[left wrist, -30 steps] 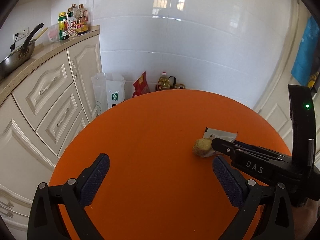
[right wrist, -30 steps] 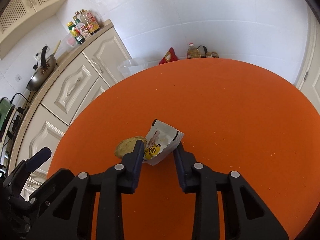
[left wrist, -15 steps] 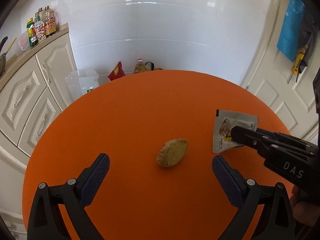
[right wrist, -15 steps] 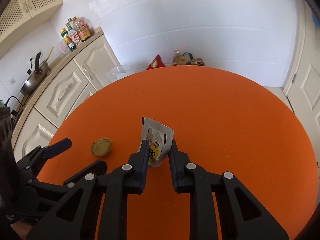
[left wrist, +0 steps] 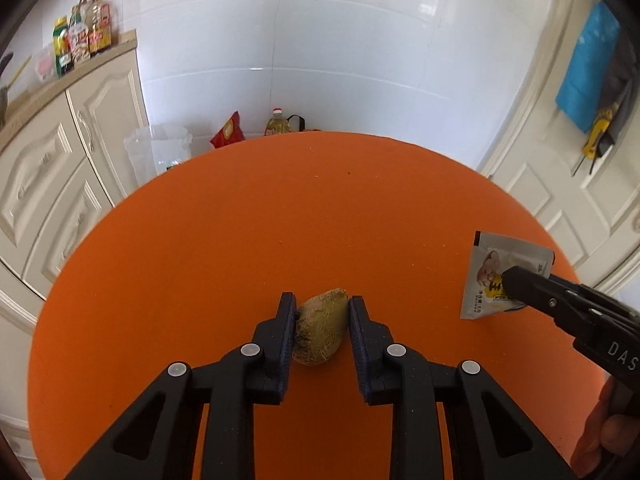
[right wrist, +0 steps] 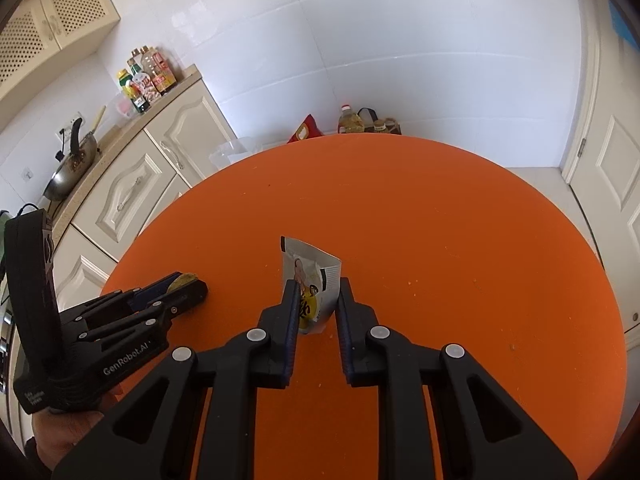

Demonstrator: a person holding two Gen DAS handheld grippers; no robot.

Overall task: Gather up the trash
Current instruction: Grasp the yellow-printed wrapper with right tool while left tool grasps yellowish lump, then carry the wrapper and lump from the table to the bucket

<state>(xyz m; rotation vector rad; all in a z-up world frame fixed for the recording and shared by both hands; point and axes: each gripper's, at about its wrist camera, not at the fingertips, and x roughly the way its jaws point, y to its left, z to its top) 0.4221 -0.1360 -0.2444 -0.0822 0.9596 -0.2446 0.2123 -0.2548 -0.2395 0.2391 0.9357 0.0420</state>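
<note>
Left gripper pose: the left gripper [left wrist: 321, 317] slants steeply down toward the orange worktop [left wrist: 248, 240], low over its near part; in the right wrist view it reaches in from the left edge, with a hand [right wrist: 68, 428] wrapped under its black body.
Left fingers: closing on the brown peel lump [left wrist: 320, 332], which sits between the two blue pads; the left pad touches its side, and at the right pad contact shows only near the lump's top.
Right gripper pose: the right gripper [right wrist: 318, 304] also tilts steeply down, to the right of the left one and well apart from it.
Right fingers: clamped on the lower part of the snack wrapper [right wrist: 310, 284], the jaws nearly together.
Peel lump place: resting on the worktop, at its near middle in the left wrist view.
Wrapper place: upright in the right fingers, its torn top edge free and its lower edge close over the worktop; whether it touches I cannot tell.
Change, left: a second ago the left fingers stood wide apart with the lump far ahead beside the wrapper; half a second ago they were still wide with the lump centred ahead; now they have dropped over it and drawn in.
Change, right: the wrapper lay against the lump a second ago; now it is carried clear to the right, well apart from it.
Background: cream cabinets [left wrist: 60, 168] and bottles [right wrist: 146, 76] on their top, left of the worktop.
</note>
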